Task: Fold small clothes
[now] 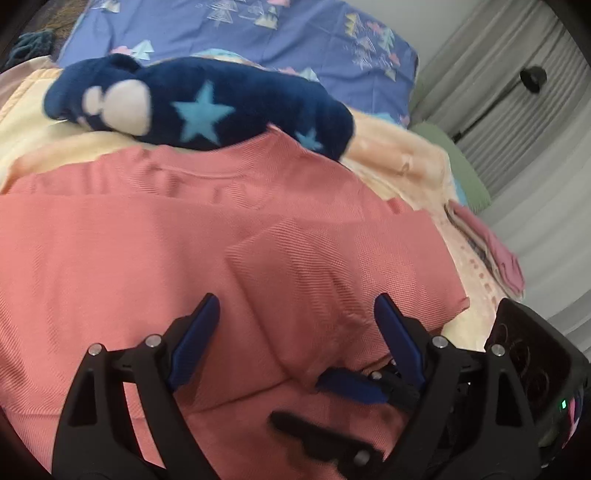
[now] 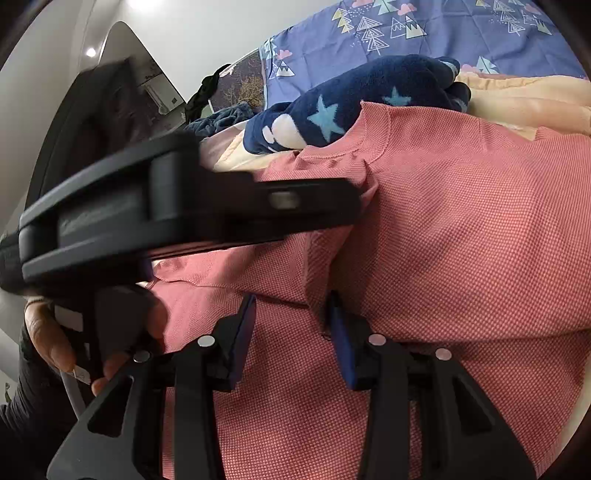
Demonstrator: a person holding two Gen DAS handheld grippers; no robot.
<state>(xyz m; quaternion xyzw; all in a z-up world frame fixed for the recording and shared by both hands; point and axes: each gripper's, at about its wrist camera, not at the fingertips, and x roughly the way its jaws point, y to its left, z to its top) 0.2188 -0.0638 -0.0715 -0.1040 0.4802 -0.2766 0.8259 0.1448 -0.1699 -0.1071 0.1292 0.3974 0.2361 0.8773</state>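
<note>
Left wrist view: left gripper (image 1: 295,314) with blue-padded fingers (image 1: 199,336) spread wide, nothing between them, hovering over a coral knit garment (image 1: 155,251) spread across a pale yellow blanket (image 1: 402,158). Partly folded, one panel lying doubled over the body near the right edge. Navy fleece piece with light blue stars (image 1: 207,107) bunched at the far edge of the garment, just touching its collar area. Beyond that, a purple pillow printed with triangles (image 1: 295,33). Small stack of pink folded clothes (image 1: 495,254) off to the right on the blanket, grey curtain (image 1: 524,110) behind. Right gripper (image 1: 354,384) visible low in frame, blurred, blue pad resting against the fabric. Right wrist view: right gripper (image 2: 291,325) with tongs parted, a raised fold of the coral knit garment (image 2: 461,229) standing in the gap; whether pinched or merely beside the pads, cannot tell. Left gripper (image 2: 184,210) crossing the frame as a blurred black body, held by a hand (image 2: 55,339) at lower left.
</note>
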